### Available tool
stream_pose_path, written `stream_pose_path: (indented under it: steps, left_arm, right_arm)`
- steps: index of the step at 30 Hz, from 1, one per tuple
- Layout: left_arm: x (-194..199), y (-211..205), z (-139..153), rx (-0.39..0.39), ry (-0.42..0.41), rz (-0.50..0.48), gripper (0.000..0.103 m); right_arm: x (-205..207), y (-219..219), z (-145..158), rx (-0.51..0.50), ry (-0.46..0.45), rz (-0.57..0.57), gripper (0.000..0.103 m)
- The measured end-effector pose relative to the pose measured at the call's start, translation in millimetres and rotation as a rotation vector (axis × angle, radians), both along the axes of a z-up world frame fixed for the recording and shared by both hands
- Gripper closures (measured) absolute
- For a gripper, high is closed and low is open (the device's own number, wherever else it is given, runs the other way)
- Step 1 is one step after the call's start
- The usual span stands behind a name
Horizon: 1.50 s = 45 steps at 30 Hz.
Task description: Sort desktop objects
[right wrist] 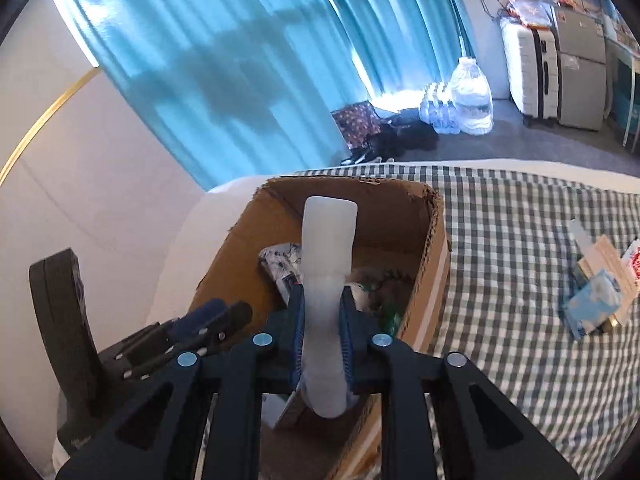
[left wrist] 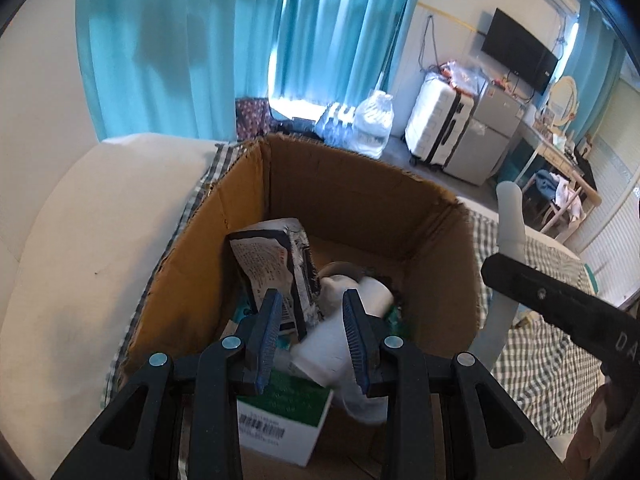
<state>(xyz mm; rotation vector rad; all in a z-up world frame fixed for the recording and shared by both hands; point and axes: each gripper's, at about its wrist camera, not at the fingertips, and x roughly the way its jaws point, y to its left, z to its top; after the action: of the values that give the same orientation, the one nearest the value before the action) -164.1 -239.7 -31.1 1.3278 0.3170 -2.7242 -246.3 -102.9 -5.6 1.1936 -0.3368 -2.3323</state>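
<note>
Your left gripper (left wrist: 312, 328) stands with its jaws apart, gripping nothing, poised above the open cardboard box (left wrist: 360, 208). Inside the box, under the fingers, lie a crumpled printed packet (left wrist: 276, 260), a white roll (left wrist: 340, 340) and a green-and-white carton (left wrist: 284, 416). The left gripper touches none of them, as far as this view shows. Beyond the box's right wall, the white tube (left wrist: 510, 220) shows with the dark body of your other tool across it.

In the right wrist view, your right gripper (right wrist: 322, 320) is clamped on the white tube (right wrist: 328, 248), which stands upright over the box (right wrist: 432, 248). The tube bends slightly above the pads, so judge it soft, light and somewhat smooth; the hold sits low on its length, where it seems firmest. Squeeze harder and it would likely deform. To the right of the box, well apart on the checked cloth (right wrist: 520, 240), a small stack of items (right wrist: 600, 292) remains unsorted
</note>
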Motion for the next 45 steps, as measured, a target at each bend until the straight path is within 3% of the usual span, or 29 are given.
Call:
stream_pose_path:
  steps: [1,3,4,5,7,11,13,15,21,24,30,37,45]
  left_arm:
    - [-3.0,-2.0,-3.7,0.002,-0.009,0.002,0.071]
    - [-5.5,-4.0,-8.4,0.006,-0.022,0.007,0.069]
    - [-7.2,-4.0,-10.2,0.006,-0.028,0.008,0.065]
    - [-8.0,-4.2,-12.0,0.0,-0.036,0.014,0.052]
    - [-6.2,-6.0,-13.0,-0.008,-0.036,0.033,0.039]
    - [8.0,-2.4,-8.7,-0.027,-0.026,0.063,0.024]
    - [18.8,3.8,0.0,-0.033,-0.003,0.063,0.023]
    - [25.2,10.2,10.6,-0.047,0.023,0.055,0.021]
    - [60.7,55.7,54.2,-0.129,0.176,0.031,0.0]
    - [76.9,86.9,69.4,-0.15,0.244,-0.009,0.0]
    - [84.7,154.7,72.1,-0.132,0.244,-0.112,0.0]
    - [76.7,213.4,43.8,-0.07,0.185,-0.204,0.0]
    - [43.7,258.0,-3.1,-0.109,0.101,-0.275,0.0]
  right_arm:
    - [-4.5,0.8,-1.1,0.004,-0.002,-0.009,0.081]
    - [-10.8,4.4,-5.3,-0.004,-0.004,-0.033,0.052]
    - [-11.0,8.0,-6.3,-0.013,-0.004,-0.044,0.047]
    - [-11.1,12.1,-7.2,-0.02,-0.001,-0.062,0.045]
    - [-10.9,14.3,-5.0,-0.014,0.013,-0.073,0.045]
    - [3.8,29.3,4.0,-0.002,0.06,-0.111,0.037]
    - [14.4,40.3,11.7,0.004,0.097,-0.135,0.031]
    - [34.7,55.2,21.8,0.04,0.173,-0.174,0.024]
    - [94.6,112.9,50.1,0.166,0.391,-0.322,0.004]
    - [119.1,149.5,55.7,0.202,0.437,-0.386,0.002]
    - [147.1,226.2,49.5,0.294,0.416,-0.535,0.0]
    - [153.9,288.0,24.1,0.293,0.351,-0.637,0.0]
    - [145.4,313.0,-21.0,0.28,0.308,-0.647,0.0]
